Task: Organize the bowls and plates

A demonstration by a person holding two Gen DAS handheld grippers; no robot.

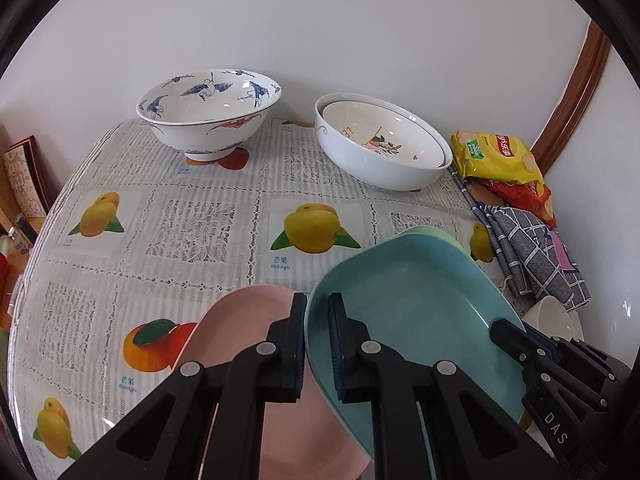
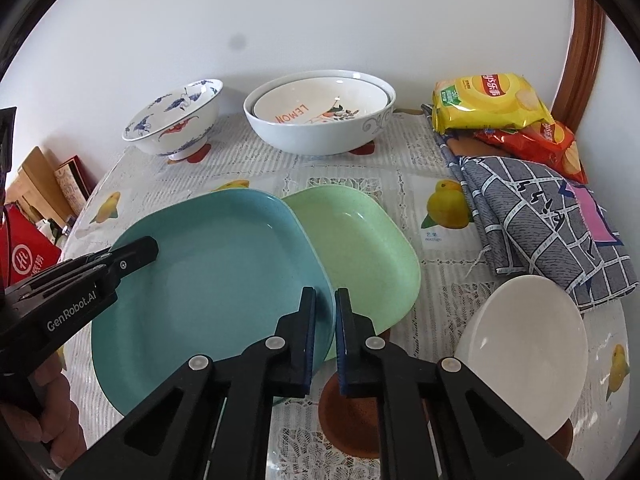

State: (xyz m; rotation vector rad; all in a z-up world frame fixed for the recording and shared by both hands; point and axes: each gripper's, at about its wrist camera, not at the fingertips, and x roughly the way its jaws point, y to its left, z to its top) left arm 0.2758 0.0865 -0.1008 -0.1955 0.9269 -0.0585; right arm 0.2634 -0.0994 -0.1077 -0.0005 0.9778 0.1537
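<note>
The table [image 2: 360,184], under its fruit-print cloth, holds everything, and the sorting looks roughly half done. At 12 o'clock in the right wrist view a big white bowl [image 2: 320,136] already carries the lemon bowl [image 2: 316,108] nested inside it, while the crane bowl [image 2: 176,120] stands alone at 10 o'clock, well apart from that pair. The blue plate [image 2: 208,280] is the piece in hand: both tongs grip it, the left gripper [image 1: 317,344] clamped on its left rim and the right gripper [image 2: 325,336] closed over its right rim, and it overlaps the green plate [image 2: 360,240] just beside it at 1 o'clock. It seems tilted (whether it already rests on the green one I cannot tell). In the left wrist view the pink plate [image 1: 240,320] lies flat at 7 o'clock, apart from the stack, and the small white dish [image 2: 524,352] sits unsorted at 4 o'clock in the right view. As I judge it, the blue plate must settle squarely on the green, then pink follows, and the crane bowl and dish need homes.
</note>
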